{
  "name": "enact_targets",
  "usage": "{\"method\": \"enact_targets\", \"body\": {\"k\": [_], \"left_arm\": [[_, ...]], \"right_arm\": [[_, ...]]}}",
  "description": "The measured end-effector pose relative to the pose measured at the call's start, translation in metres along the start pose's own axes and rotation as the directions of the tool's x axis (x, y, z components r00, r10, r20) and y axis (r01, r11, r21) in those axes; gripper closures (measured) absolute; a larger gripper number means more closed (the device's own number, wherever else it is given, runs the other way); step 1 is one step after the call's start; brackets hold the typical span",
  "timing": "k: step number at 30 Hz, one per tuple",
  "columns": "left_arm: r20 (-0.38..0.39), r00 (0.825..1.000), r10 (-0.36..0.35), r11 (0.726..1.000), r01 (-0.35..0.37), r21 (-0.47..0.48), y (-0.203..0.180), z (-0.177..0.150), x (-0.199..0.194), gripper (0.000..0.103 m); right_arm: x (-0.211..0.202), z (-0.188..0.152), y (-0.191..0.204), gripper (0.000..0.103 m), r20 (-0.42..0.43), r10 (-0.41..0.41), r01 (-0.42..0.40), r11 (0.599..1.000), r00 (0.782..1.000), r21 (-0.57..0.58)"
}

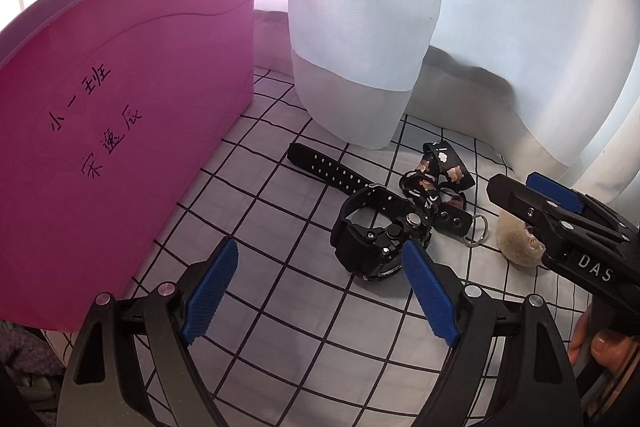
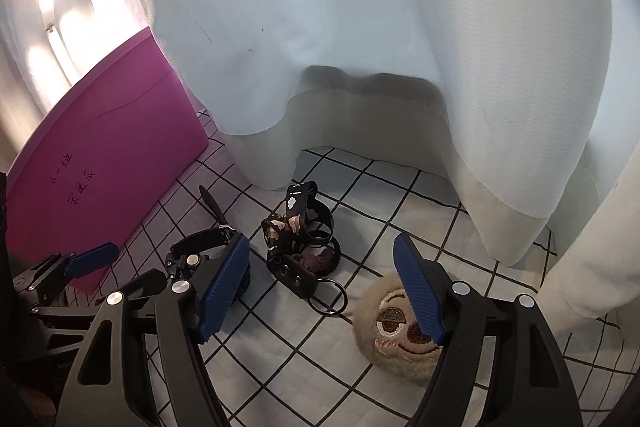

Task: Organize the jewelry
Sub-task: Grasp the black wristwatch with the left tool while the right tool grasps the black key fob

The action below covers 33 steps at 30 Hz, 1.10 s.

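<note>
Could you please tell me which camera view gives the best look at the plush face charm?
The right wrist view: the plush face charm lies close, showing its embroidered eyes and smile, though the right gripper has one finger crossing it. In the left wrist view the right gripper hides most of the charm, leaving a fuzzy edge.

The box (image 1: 132,131) runs off the left edge in both views, and its inside can't be seen. The watch (image 1: 372,239) face is partly behind a blue pad of the left hand-held gripper (image 1: 320,291), its lettering too small to read. Beside the watch, the plush (image 2: 400,331) is half covered by a pad in the right view. The curtain (image 2: 360,47) hides whatever lies behind the watch.
</note>
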<state>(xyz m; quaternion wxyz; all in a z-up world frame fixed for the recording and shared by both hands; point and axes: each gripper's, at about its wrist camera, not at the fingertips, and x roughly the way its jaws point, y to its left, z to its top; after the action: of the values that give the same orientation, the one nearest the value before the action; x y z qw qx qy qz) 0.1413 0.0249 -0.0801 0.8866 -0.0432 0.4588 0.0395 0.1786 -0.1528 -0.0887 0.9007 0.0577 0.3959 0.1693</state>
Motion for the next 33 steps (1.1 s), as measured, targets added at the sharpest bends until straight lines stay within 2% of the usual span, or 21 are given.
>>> {"method": "enact_targets", "body": {"k": [4, 12, 13, 16, 18, 19, 20, 23, 28, 33], "left_arm": [[-0.012, 1.0, -0.004, 1.0, 0.003, -0.015, 0.004, -0.002, 0.009, 0.02], [0.013, 0.999, -0.047, 0.999, 0.047, -0.022, 0.004, -0.002, 0.01, 0.02], [0.014, 0.999, -0.048, 0.999, 0.048, -0.023, 0.004, -0.003, 0.01, 0.02], [0.018, 0.998, -0.052, 0.998, 0.052, -0.032, 0.006, -0.002, 0.008, 0.02], [0.02, 0.999, -0.049, 0.998, 0.049, -0.033, 0.007, -0.002, 0.007, 0.02], [0.02, 0.999, -0.048, 0.998, 0.049, -0.033, 0.006, -0.002, 0.008, 0.02], [0.021, 0.999, -0.049, 0.998, 0.05, -0.032, 0.006, -0.002, 0.008, 0.02], [0.023, 0.998, -0.054, 0.998, 0.054, -0.029, 0.004, -0.001, 0.009, 0.02], [0.023, 0.998, -0.067, 0.998, 0.067, -0.017, 0.0, 0.0, 0.012, 0.02], [0.017, 0.997, -0.078, 0.997, 0.078, 0.004, -0.009, 0.002, 0.018, 0.02]], "right_arm": [[0.02, 0.009, 0.01, 0.032, -0.015, -0.012, 0.012, 0.999, 1.0, -0.034], [0.047, 0.016, 0.022, 0.034, -0.078, -0.011, 0.005, 0.997, 0.997, -0.077], [0.051, 0.016, 0.023, 0.036, -0.086, -0.009, 0.002, 0.997, 0.996, -0.079], [0.06, 0.015, 0.024, 0.063, -0.116, -0.021, 0.013, 0.997, 0.993, -0.07], [0.06, 0.014, 0.023, 0.072, -0.11, -0.015, 0.007, 0.998, 0.994, -0.068], [0.06, 0.014, 0.023, 0.08, -0.105, -0.017, 0.01, 0.997, 0.994, -0.073], [0.059, 0.014, 0.024, 0.095, -0.1, -0.017, 0.009, 0.997, 0.995, -0.079], [0.052, 0.015, 0.022, 0.1, -0.079, 0.005, -0.01, 0.998, 0.997, -0.066], [0.032, 0.015, 0.01, 0.1, -0.028, 0.053, -0.053, 0.999, 0.998, -0.006], [0.007, 0.015, -0.003, 0.101, 0.029, 0.055, -0.056, 0.998, 0.998, 0.039]]}}
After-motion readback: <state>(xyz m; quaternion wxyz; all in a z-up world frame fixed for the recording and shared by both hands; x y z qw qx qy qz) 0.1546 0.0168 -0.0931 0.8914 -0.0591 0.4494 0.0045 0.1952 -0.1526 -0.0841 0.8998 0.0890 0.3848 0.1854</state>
